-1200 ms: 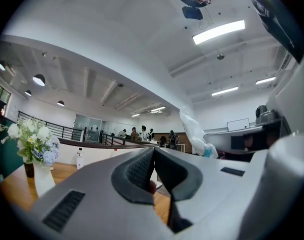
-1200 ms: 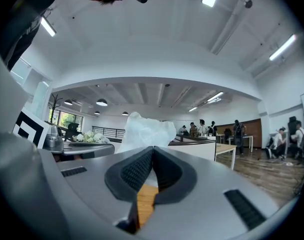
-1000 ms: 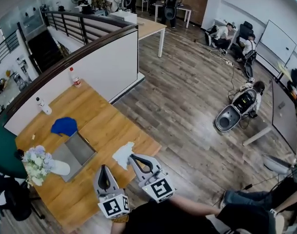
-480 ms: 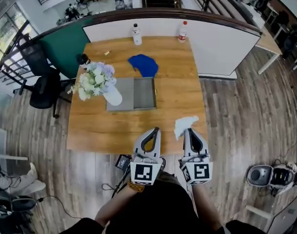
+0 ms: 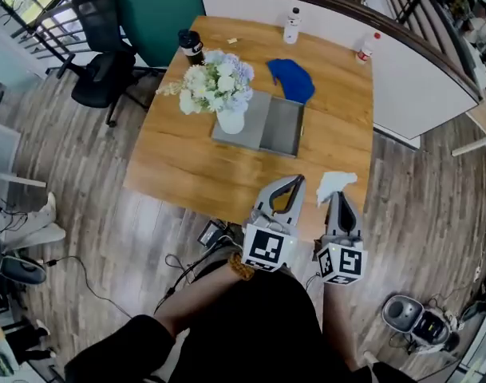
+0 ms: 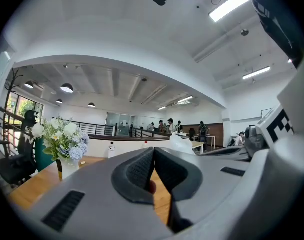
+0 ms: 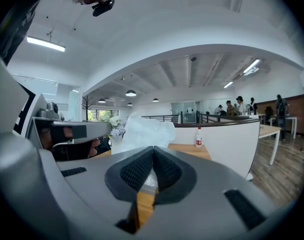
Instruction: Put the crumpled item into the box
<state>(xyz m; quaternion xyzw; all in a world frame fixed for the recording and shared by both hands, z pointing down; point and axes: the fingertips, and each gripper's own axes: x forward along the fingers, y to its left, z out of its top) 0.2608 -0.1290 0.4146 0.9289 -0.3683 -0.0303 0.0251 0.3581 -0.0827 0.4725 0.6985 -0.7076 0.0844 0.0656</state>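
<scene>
The crumpled white item [image 5: 335,183] lies on the wooden table [image 5: 187,166] near its front right corner. In the right gripper view the item [image 7: 144,129] rises just beyond my jaw tips. My right gripper [image 5: 337,195] is shut, its tips at the item's near edge; whether they pinch it I cannot tell. The left gripper [image 5: 294,181] is shut and empty, level with the right one over the table's front edge. An open grey box [image 5: 284,128] sits mid-table beyond both grippers. Both pairs of pads meet at the tips, the left gripper [image 6: 153,149] and the right gripper [image 7: 153,148].
A white vase of flowers [image 5: 219,86] stands on the box's flat left half [image 5: 254,122]. A blue cloth [image 5: 290,78] lies behind the box. Two bottles [image 5: 291,24] [image 5: 364,48] and a dark cup [image 5: 191,46] line the far edge. An office chair [image 5: 107,62] stands at left.
The head view has swung round, so the table now sits higher and turned. Both grippers keep the same shut pose by the crumpled item at the near edge.
</scene>
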